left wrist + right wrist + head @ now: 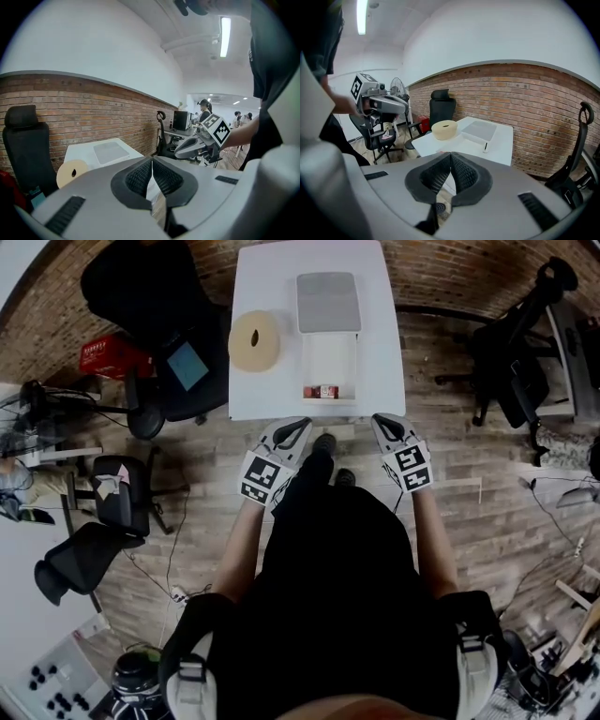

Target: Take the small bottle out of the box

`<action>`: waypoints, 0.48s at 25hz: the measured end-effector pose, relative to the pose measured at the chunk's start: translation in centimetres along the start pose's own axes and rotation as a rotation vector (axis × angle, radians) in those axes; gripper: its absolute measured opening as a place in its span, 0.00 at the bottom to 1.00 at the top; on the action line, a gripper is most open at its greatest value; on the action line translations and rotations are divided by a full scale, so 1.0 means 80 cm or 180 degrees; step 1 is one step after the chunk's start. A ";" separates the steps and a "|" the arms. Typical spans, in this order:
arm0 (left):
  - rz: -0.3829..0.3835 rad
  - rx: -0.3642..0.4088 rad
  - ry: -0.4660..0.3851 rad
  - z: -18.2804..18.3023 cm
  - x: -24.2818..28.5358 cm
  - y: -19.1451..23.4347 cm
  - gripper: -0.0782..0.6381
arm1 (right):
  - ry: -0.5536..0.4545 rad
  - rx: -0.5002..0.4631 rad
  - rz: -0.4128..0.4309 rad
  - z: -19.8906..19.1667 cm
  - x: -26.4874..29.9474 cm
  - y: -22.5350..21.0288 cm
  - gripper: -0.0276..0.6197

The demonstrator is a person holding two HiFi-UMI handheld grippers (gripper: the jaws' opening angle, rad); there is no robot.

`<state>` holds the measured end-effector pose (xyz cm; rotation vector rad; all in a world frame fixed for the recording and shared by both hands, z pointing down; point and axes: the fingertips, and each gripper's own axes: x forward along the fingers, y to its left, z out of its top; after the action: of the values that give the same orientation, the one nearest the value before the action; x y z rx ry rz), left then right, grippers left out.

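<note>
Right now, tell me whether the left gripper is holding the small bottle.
No: the left gripper is shut on nothing, and the small bottle lies in the box on the table.

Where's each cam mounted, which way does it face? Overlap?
Head view: on the person's head, facing steeply down at the white table; shows torso, forearms, left gripper and right gripper.
Left gripper view: on the left gripper, along its shut fingers toward the table and brick wall; the right gripper shows.
Right gripper view: on the right gripper, along its shut fingers toward the same table; the left gripper shows.
Shared: all three see the table and beige roll.
</note>
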<state>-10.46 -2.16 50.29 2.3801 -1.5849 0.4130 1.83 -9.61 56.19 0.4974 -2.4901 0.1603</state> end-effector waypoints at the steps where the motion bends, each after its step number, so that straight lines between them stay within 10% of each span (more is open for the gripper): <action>1: -0.0015 -0.0005 0.0015 -0.001 0.003 0.004 0.14 | 0.0006 0.0003 -0.0013 0.003 0.003 -0.002 0.04; 12: -0.0223 -0.0043 0.0194 -0.028 0.029 0.042 0.14 | 0.0080 0.0136 -0.0114 0.015 0.028 -0.009 0.04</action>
<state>-12.92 -4.61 53.41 2.3815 -1.4689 0.4546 -0.27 -11.22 56.49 0.5542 -2.4560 0.2048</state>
